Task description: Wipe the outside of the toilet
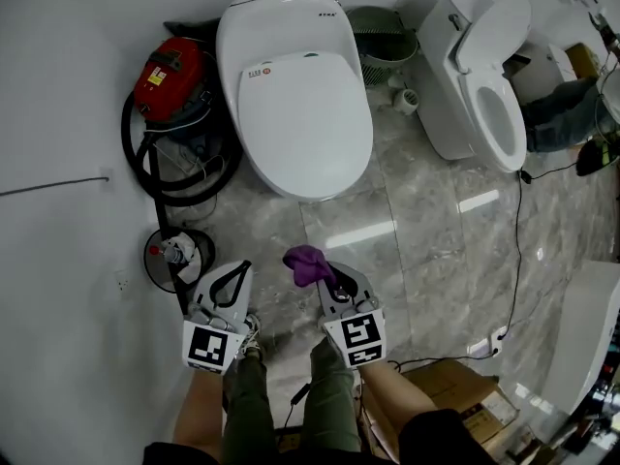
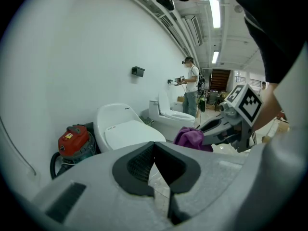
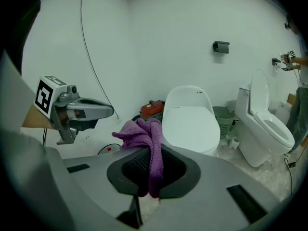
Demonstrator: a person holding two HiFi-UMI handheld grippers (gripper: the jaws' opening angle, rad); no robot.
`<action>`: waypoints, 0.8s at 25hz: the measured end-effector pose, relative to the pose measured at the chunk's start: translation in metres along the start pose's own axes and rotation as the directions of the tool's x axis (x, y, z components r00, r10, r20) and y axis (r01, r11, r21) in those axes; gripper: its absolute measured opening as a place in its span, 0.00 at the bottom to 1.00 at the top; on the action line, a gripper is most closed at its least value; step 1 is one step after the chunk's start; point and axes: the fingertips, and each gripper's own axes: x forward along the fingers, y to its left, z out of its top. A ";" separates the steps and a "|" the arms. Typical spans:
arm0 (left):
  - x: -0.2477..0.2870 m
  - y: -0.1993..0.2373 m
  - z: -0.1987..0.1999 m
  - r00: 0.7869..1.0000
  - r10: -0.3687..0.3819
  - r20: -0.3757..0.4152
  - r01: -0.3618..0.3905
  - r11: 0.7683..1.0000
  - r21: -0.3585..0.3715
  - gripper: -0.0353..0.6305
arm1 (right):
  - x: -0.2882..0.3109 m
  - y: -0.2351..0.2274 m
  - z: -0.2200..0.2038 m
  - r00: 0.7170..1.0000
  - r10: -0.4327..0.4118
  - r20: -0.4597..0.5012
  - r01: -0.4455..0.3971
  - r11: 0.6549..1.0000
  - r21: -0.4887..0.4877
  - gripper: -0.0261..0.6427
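A white toilet [image 1: 295,90] with its lid down stands against the wall, also seen as the toilet [image 3: 191,118] ahead in the right gripper view and the toilet [image 2: 126,130] in the left gripper view. My right gripper [image 1: 329,277] is shut on a purple cloth [image 1: 308,263], which bunches above the jaws as the cloth [image 3: 144,143]. My left gripper [image 1: 229,281] hangs beside it, shut with nothing between its jaws. Both grippers are held well short of the toilet, above the marble floor.
A red vacuum [image 1: 174,80] with a black hose sits left of the toilet. A green basket [image 1: 383,32] and a second toilet [image 1: 484,80] with raised lid stand to the right. A cable [image 1: 518,250] crosses the floor; cardboard boxes [image 1: 455,400] lie near my feet.
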 end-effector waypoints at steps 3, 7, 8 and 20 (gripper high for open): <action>0.012 0.004 -0.027 1.000 0.016 -0.018 -0.017 0.999 -0.027 0.06 | 0.024 -0.002 -0.021 1.000 0.012 -0.004 -0.012 1.000 -0.011 0.10; 0.031 0.005 -0.057 1.000 0.028 -0.013 -0.028 0.999 -0.034 0.06 | 0.052 -0.007 -0.041 1.000 0.030 0.006 -0.029 0.998 -0.050 0.10; 0.036 0.006 -0.065 1.000 0.030 -0.008 -0.031 0.999 -0.038 0.06 | 0.059 -0.009 -0.045 0.999 0.031 0.012 -0.030 0.998 -0.060 0.10; 0.115 0.036 -0.175 0.985 0.140 0.101 -0.132 0.988 -0.074 0.06 | 0.165 -0.025 -0.103 0.990 0.083 0.116 -0.061 0.981 -0.183 0.10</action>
